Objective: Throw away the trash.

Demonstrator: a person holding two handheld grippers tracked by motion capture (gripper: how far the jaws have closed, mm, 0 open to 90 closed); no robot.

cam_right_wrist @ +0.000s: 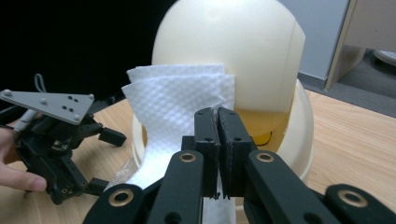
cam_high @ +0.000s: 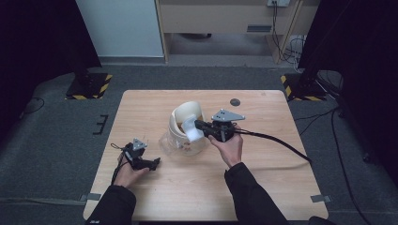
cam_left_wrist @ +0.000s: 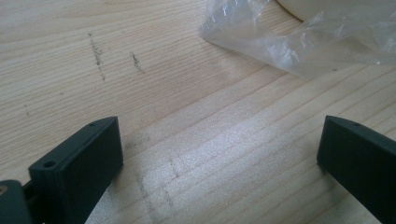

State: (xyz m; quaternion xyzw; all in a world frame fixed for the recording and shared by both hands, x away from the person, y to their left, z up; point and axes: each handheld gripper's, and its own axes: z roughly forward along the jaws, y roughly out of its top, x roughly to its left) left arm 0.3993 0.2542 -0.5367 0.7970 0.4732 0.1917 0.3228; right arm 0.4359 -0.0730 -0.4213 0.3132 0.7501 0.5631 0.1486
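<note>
Table (cam_high: 155,197) from the high view: my right gripper (cam_high: 199,126) holds a white paper towel (cam_high: 192,131) over the open cream bin (cam_high: 187,129), which stands near the table's middle with its domed lid tipped up at the back. Clear plastic (cam_high: 168,140) lies against the bin's left side. My left gripper (cam_high: 152,164) rests low near the table's left edge, well apart from the bin.

Left gripper view: my jaws stand wide apart with only bare wood between them. The crumpled plastic (cam_left_wrist: 299,42) lies ahead, and a bit of the bin (cam_left_wrist: 299,7) peeks in at the top.

Right gripper view: my jaws are pressed together on the towel (cam_right_wrist: 177,107), which hangs folded in front of the bin's mouth (cam_right_wrist: 289,140). The raised lid (cam_right_wrist: 229,51) stands behind it. My left gripper (cam_right_wrist: 105,158) sits off to the left on the table.
</note>
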